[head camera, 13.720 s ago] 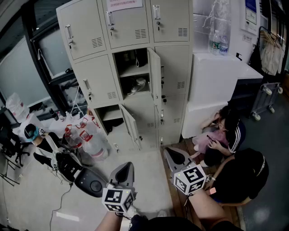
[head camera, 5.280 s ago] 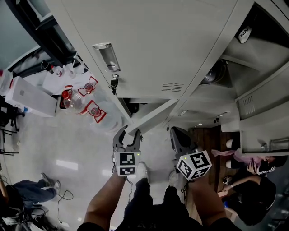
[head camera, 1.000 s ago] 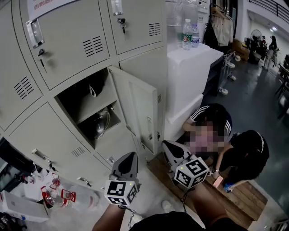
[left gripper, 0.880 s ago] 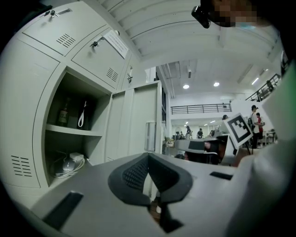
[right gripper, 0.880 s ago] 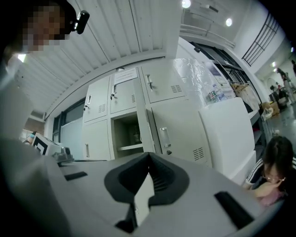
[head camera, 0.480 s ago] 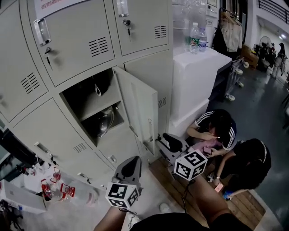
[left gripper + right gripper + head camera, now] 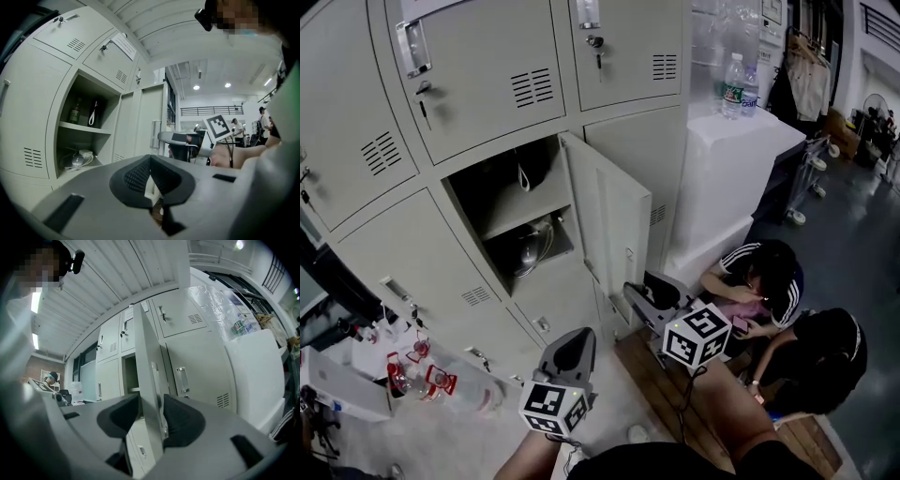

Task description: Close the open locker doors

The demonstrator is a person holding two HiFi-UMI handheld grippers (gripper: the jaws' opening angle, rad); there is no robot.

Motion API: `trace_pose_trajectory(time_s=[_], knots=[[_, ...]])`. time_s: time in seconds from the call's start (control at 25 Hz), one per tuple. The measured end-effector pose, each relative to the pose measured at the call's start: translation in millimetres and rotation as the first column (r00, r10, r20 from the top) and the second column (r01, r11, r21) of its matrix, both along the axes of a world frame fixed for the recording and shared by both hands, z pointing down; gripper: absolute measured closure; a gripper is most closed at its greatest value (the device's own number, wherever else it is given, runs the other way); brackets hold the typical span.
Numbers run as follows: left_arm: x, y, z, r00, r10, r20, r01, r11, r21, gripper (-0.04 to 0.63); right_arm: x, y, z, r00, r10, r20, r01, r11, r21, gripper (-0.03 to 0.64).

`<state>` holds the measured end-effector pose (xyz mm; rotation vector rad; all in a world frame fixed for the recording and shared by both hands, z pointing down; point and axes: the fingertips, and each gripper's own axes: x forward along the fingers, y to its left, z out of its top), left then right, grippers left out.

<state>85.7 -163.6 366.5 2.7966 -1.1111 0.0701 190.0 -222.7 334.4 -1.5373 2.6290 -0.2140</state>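
Observation:
One grey locker door [image 7: 614, 225] stands swung out from the middle column, showing a compartment [image 7: 511, 211] with a shelf, a hanging strap and a round object. My right gripper [image 7: 639, 298] is open at the door's lower free edge. In the right gripper view the door's edge [image 7: 147, 371] runs between the spread jaws of the right gripper [image 7: 151, 414], with a gap on the left side. My left gripper [image 7: 572, 342] hangs lower and to the left, apart from the lockers. It is shut and empty in the left gripper view [image 7: 150, 161].
Two people [image 7: 773, 277] [image 7: 820, 361] crouch on the floor right of the lockers. A white cabinet [image 7: 727, 178] with water bottles [image 7: 736, 84] on top stands against the lockers. Large water jugs [image 7: 431, 384] sit at lower left. Wooden boards [image 7: 661, 375] lie underfoot.
My right gripper's jaws have opened and it has moved forward to the open door's edge. The view has drifted, so the lockers sit further right. The left gripper stays shut.

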Motion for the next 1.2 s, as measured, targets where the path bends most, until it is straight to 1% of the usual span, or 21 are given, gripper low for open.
trace_pose_trajectory(time_s=[0.2, 0.32, 0.6, 0.8, 1.0, 1.2], knots=[[-4.5, -4.5, 3.3, 1.000, -0.020, -0.007, 0.020, 1.000, -0.011, 0.591, -6.4, -4.1, 1.6, 1.000, -0.013, -0.018, 0.014, 1.000, 0.006, 0.469], [-5.6, -7.2, 3.9, 1.000, -0.026, -0.008, 0.026, 1.000, -0.011, 0.591, -13.2, -3.2, 1.5, 0.999, -0.033, -0.033, 0.033, 0.999, 0.013, 0.466], [-18.1, -15.6, 7.5, 0.999, -0.050, -0.017, 0.050, 0.998, -0.025, 0.591, -44.6, -1.1, -0.1, 0.992, -0.083, -0.091, 0.087, 0.996, 0.035, 0.463], [-38.4, -21.5, 11.9, 0.997, -0.079, -0.021, 0.078, 0.996, -0.043, 0.591, -77.1, -2.2, -1.1, 0.984, -0.132, -0.122, 0.139, 0.989, 0.047, 0.459], [-64.4, -27.3, 15.7, 0.993, -0.114, -0.022, 0.113, 0.992, -0.057, 0.591, -112.4, -7.1, -1.0, 0.973, -0.161, -0.164, 0.173, 0.983, 0.062, 0.456], [-96.7, -32.9, 16.9, 0.988, -0.155, -0.018, 0.154, 0.986, -0.063, 0.591, -146.7, -16.8, -0.2, 0.968, -0.190, -0.163, 0.202, 0.977, 0.064, 0.469]])
